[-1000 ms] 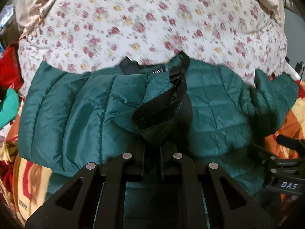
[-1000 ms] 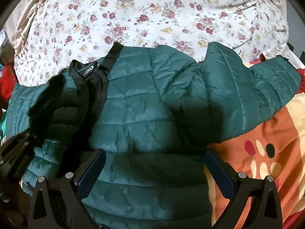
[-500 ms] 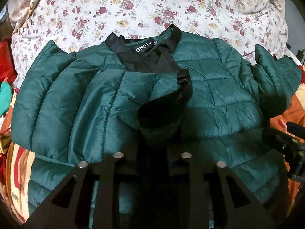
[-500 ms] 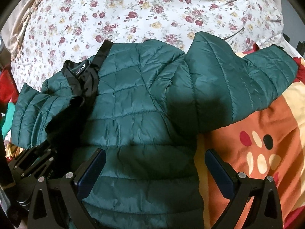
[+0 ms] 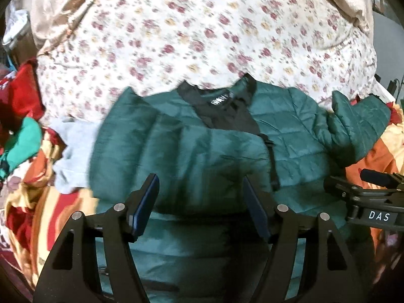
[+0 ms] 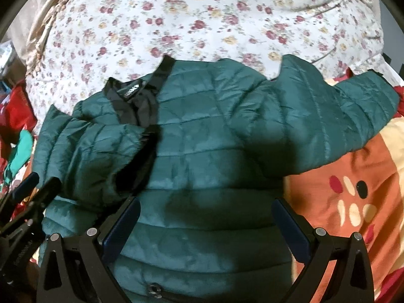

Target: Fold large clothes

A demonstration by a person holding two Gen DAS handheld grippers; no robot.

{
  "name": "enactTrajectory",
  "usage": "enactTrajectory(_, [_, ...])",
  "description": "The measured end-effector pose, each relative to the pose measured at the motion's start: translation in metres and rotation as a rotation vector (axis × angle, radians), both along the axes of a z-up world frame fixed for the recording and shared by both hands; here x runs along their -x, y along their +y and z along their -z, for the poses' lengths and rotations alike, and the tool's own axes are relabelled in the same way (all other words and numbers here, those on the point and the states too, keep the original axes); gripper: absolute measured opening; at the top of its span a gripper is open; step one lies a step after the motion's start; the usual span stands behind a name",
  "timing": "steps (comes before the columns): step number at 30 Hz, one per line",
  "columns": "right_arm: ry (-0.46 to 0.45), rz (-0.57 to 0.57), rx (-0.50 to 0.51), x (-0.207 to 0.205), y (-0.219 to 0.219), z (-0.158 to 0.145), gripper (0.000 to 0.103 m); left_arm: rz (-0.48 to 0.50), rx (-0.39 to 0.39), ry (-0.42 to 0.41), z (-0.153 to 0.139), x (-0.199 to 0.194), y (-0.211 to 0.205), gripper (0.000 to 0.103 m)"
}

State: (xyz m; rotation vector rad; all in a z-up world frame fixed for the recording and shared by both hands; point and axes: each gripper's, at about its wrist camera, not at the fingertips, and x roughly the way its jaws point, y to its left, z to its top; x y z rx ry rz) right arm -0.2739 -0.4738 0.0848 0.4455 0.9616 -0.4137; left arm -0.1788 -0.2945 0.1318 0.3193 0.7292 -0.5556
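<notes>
A dark green quilted jacket (image 5: 192,156) with a black collar (image 5: 222,111) lies spread on the bed. One sleeve is folded across its front, its black cuff (image 6: 136,171) resting on the body. The other sleeve (image 6: 341,116) stretches out to the right. My left gripper (image 5: 199,199) hovers over the folded sleeve with its jaws opening and nothing between them. My right gripper (image 6: 205,219) is open above the jacket's lower body and holds nothing. Each gripper shows at the edge of the other's view: the right gripper (image 5: 366,197), the left gripper (image 6: 25,199).
A floral bedsheet (image 5: 202,38) fills the far side. An orange patterned blanket (image 6: 353,189) lies under and to the right of the jacket. Red and green clothes (image 5: 22,131) and a pale blue cloth (image 5: 73,156) are heaped at the left.
My left gripper has let go of the sleeve cuff, opened its jaws and drawn back and up. The sleeve now rests on the jacket's front. The right gripper stays open, almost still.
</notes>
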Motion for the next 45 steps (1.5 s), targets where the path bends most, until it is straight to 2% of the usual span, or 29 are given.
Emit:
enactTrajectory(6, [-0.007,-0.044,0.004,-0.012,0.02,-0.006,0.103,-0.065,0.033,0.002,-0.013,-0.015,0.041,0.068])
enactTrajectory(11, [-0.014,-0.07,-0.026,-0.028,0.032,-0.004,0.103,-0.155,0.075,0.022,-0.02,-0.037,0.08,0.068])
enactTrajectory(18, [-0.008,-0.098,-0.075,-0.056,0.045,0.011,0.103,-0.269,0.077,0.045,-0.012,-0.067,0.12,0.068])
enactTrajectory(23, [0.016,-0.105,-0.11,-0.079,0.049,0.027,0.103,-0.311,0.083,0.078,-0.001,-0.081,0.133,0.068])
enactTrajectory(32, [0.038,-0.102,-0.147,-0.098,0.047,0.05,0.103,-0.322,0.072,0.103,0.012,-0.091,0.136,0.068])
enactTrajectory(36, [0.028,-0.1,-0.14,-0.098,0.045,0.052,0.092,-0.326,0.07,0.109,0.014,-0.093,0.137,0.068])
enactTrajectory(38, [0.014,-0.108,-0.133,-0.099,0.044,0.051,0.082,-0.326,0.07,0.114,0.016,-0.094,0.137,0.068])
enactTrajectory(40, [-0.008,-0.127,-0.128,-0.1,0.045,0.05,0.054,-0.327,0.069,0.114,0.016,-0.094,0.136,0.068])
enactTrajectory(43, [-0.045,-0.167,-0.125,-0.099,0.047,0.045,0.036,-0.326,0.071,0.114,0.016,-0.094,0.136,0.068])
enactTrajectory(45, [-0.062,-0.195,-0.099,-0.098,0.05,0.039,0.03,-0.326,0.07,0.111,0.016,-0.094,0.135,0.068])
